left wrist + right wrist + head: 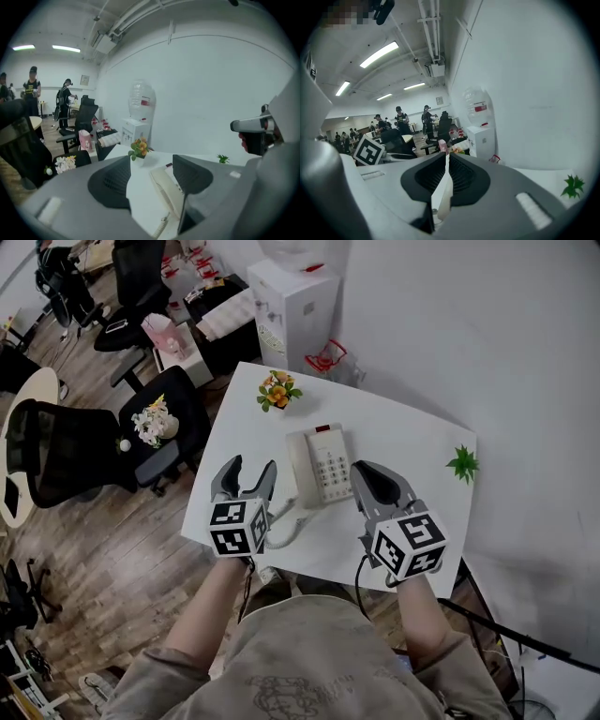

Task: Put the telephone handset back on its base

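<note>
Left tool [252, 468] open, empty; right tool [366, 472] shut, empty. Handset [300, 468] lies lengthwise on base [331, 465], between them, nearer left tool.

Matt plastic over a smooth white top, wood below

My left gripper [251, 467] and right gripper [364, 471] have matt grey plastic shells, and my black pads [112, 183] are ribbed and look rubbery. The telephone [319, 465] is smooth cream plastic with a faint sheen, and its cord [286, 531] is coiled plastic. The table [412, 437] is smooth matt white, the floor [122, 559] is grained wood planks, and my sleeve [159, 681] is soft cloth.
</note>
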The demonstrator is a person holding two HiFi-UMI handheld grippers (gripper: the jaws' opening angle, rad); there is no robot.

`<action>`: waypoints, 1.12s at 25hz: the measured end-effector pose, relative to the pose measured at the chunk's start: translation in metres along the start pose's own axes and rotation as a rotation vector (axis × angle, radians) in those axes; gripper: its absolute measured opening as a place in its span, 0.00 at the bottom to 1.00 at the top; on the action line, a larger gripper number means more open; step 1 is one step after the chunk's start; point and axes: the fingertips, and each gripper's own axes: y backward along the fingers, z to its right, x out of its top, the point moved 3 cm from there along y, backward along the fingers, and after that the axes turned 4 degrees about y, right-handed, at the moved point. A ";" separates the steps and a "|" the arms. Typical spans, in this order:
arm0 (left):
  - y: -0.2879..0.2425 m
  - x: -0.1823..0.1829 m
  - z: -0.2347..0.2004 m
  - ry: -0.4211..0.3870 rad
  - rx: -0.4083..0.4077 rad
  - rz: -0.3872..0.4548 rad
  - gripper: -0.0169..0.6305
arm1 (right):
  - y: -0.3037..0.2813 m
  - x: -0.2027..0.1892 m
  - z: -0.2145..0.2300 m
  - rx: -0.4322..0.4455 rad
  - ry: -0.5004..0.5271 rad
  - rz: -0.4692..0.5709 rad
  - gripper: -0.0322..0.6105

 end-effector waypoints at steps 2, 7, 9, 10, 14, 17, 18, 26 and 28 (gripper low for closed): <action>0.019 0.017 -0.008 -0.040 0.012 0.040 0.46 | -0.002 0.017 -0.006 0.003 0.031 0.033 0.13; 0.070 0.054 -0.030 -0.091 0.039 0.136 0.44 | -0.005 0.053 -0.027 0.021 0.102 0.098 0.13; 0.089 0.067 -0.038 -0.095 0.041 0.170 0.42 | -0.005 0.067 -0.037 0.026 0.129 0.120 0.13; 0.099 0.073 -0.043 -0.100 0.044 0.185 0.41 | -0.005 0.073 -0.042 0.028 0.141 0.132 0.13; 0.135 0.095 -0.058 -0.161 0.077 0.243 0.36 | -0.007 0.095 -0.062 0.040 0.179 0.172 0.12; 0.159 0.105 -0.067 -0.169 0.088 0.279 0.32 | -0.011 0.104 -0.077 0.054 0.197 0.188 0.12; 0.166 0.107 -0.070 -0.169 0.092 0.291 0.30 | -0.012 0.106 -0.082 0.060 0.204 0.191 0.12; 0.208 0.109 -0.089 -0.206 0.146 0.330 0.19 | -0.024 0.107 -0.122 0.121 0.254 0.189 0.12; 0.214 0.107 -0.094 -0.191 0.153 0.338 0.15 | -0.025 0.108 -0.129 0.129 0.260 0.193 0.12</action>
